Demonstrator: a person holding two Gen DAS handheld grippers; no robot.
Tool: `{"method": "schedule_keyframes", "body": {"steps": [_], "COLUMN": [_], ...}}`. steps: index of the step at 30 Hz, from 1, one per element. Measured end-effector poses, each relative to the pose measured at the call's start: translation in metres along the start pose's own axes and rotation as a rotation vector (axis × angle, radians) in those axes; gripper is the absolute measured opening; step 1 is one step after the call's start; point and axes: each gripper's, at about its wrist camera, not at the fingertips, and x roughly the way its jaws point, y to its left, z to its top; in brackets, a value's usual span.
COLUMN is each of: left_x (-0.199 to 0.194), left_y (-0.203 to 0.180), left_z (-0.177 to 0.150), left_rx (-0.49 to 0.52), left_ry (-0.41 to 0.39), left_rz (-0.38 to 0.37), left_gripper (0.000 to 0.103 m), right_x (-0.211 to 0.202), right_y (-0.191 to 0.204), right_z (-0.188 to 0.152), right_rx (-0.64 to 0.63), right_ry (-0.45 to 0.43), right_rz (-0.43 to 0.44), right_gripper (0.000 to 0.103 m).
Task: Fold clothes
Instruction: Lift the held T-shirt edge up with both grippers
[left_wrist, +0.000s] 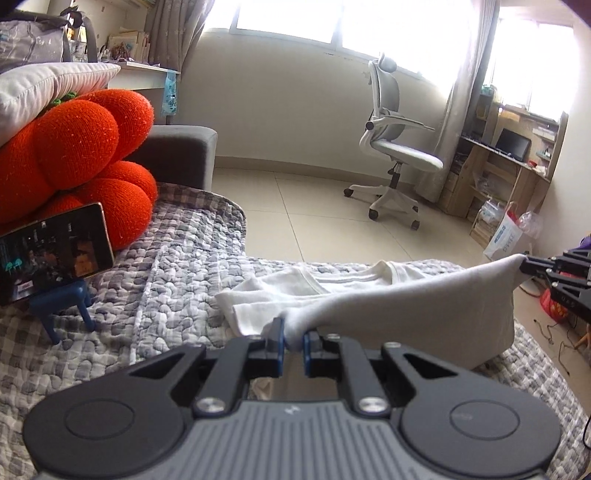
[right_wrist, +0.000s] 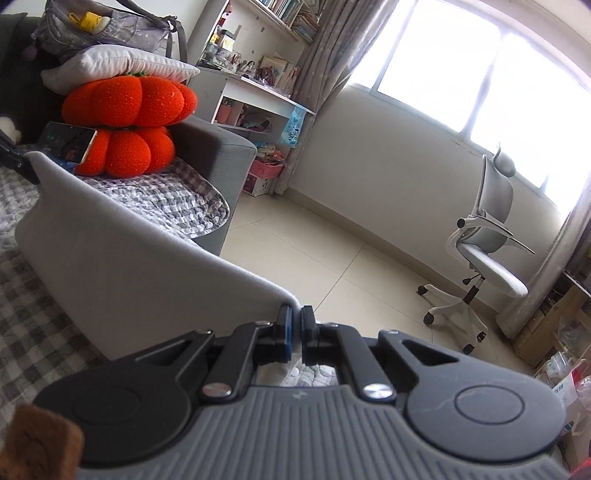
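Note:
A white T-shirt (left_wrist: 406, 295) lies partly on the grey checked quilt (left_wrist: 177, 288), its lower hem lifted off the bed. My left gripper (left_wrist: 293, 338) is shut on one corner of that hem. My right gripper (left_wrist: 524, 267) shows at the right edge of the left wrist view, pinching the other corner. In the right wrist view, my right gripper (right_wrist: 295, 325) is shut on the T-shirt (right_wrist: 129, 258), which stretches taut to the left gripper (right_wrist: 18, 162) at the left edge. The collar end rests flat on the quilt beyond.
Two orange pumpkin cushions (left_wrist: 74, 158) and a white pillow (left_wrist: 48, 88) are stacked on the sofa's left end. A phone (left_wrist: 51, 251) leans on a small blue stool (left_wrist: 62, 302). A white office chair (left_wrist: 395, 147) stands on the tiled floor. A wooden desk (left_wrist: 509, 173) is at the right.

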Motion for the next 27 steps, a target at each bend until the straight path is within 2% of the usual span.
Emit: {"method": "schedule_keyframes", "body": {"steps": [9,13,20,24,27], "left_x": [0.043,0.071,0.105,0.114,0.116], "left_y": [0.022,0.034,0.053,0.067,0.066], "left_z": [0.035,0.034,0.023,0.015,0.015], "left_rx": [-0.09,-0.145,-0.246,-0.351,-0.354], "left_ry": [-0.002,0.039,0.096,0.094,0.081], "left_rz": [-0.007,0.009,0.053,0.023,0.007], "left_gripper": [0.009,0.009,0.009,0.01,0.013], "right_x": [0.044,0.078,0.114,0.134,0.139], "right_y": [-0.015,-0.019,-0.012,-0.007,-0.013], "right_z": [0.026,0.027,0.02,0.01,0.007], "right_rx": [0.084,0.124,0.18,0.191,0.246], "right_ry": [0.036,0.096,0.141,0.193,0.195], "right_rz": [-0.03,-0.017,-0.013,-0.003,0.003], "right_gripper": [0.004,0.003,0.003,0.004,0.004]}}
